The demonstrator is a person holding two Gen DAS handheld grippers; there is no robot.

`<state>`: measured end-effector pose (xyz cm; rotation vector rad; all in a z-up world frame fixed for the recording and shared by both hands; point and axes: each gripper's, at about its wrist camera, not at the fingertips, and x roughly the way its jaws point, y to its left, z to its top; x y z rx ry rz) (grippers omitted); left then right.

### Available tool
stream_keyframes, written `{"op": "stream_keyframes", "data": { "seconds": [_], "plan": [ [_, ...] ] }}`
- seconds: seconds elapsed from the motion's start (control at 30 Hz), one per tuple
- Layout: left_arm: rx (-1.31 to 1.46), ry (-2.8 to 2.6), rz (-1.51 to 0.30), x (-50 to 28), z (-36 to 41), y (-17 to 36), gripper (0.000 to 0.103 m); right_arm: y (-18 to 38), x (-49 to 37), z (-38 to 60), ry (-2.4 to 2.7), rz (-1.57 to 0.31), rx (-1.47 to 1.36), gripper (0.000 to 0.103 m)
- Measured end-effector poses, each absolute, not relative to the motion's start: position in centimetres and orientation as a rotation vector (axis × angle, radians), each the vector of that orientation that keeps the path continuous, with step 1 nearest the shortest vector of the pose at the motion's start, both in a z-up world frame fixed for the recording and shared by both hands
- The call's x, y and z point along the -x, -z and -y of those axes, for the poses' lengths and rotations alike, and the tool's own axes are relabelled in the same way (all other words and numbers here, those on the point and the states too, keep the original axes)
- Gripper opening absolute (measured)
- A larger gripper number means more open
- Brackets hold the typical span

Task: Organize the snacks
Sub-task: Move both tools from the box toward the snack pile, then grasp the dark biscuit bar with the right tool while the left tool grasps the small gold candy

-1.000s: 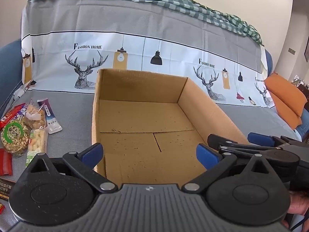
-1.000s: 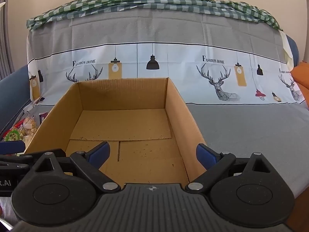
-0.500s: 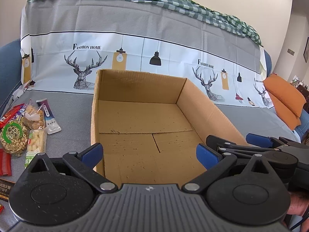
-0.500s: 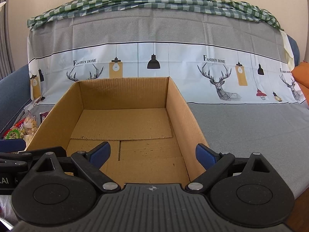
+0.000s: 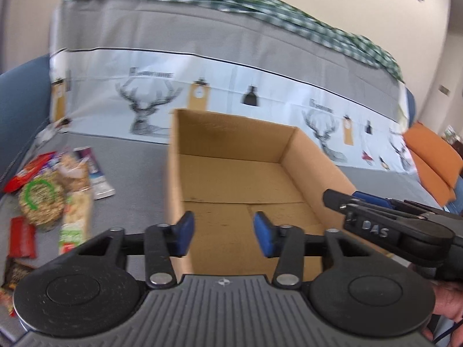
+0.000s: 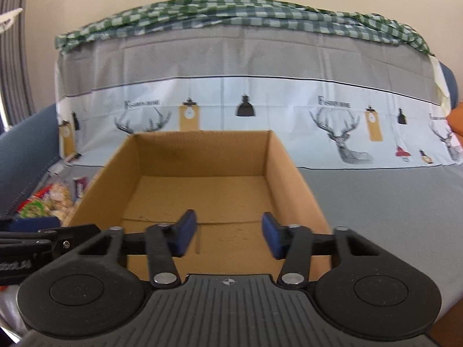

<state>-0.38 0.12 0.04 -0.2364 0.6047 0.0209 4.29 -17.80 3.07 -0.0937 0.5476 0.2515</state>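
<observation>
- Left gripper (image 5: 221, 232): unclenched, pads apart, gripping nothing, over cardboard box (image 5: 231, 179) near edge.
- Right gripper (image 6: 228, 235): likewise parted, bare, above same box.
- Snacks (image 5: 55, 196) heaped on grey sofa cover (image 5: 139, 167), left of box.

A plain brown cardboard box (image 5: 246, 179) is seen on a grey cloth (image 6: 390, 196) printed with a white band of black deer heads and lamps. A green-and-white checked cloth (image 6: 231, 8) is draped above. Red and green snack packets (image 5: 46, 196) and an orange cushion (image 5: 434, 156) are seen.
</observation>
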Motion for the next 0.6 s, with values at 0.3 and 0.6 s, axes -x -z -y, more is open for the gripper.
{"op": "stream_keyframes", "data": {
  "seconds": [0.3, 0.6],
  "plan": [
    [0.413, -0.213, -0.609, 4.2, -9.0, 0.2, 0.030, -3.9, -2.3, 10.8, -0.515, -0.456, 0.103, 0.044],
    [0.742, -0.383, -0.632, 8.7, -19.2, 4.2, 0.029, -2.2, 0.4, 0.9, -0.857, -0.496, 0.157, 0.045]
  ]
}}
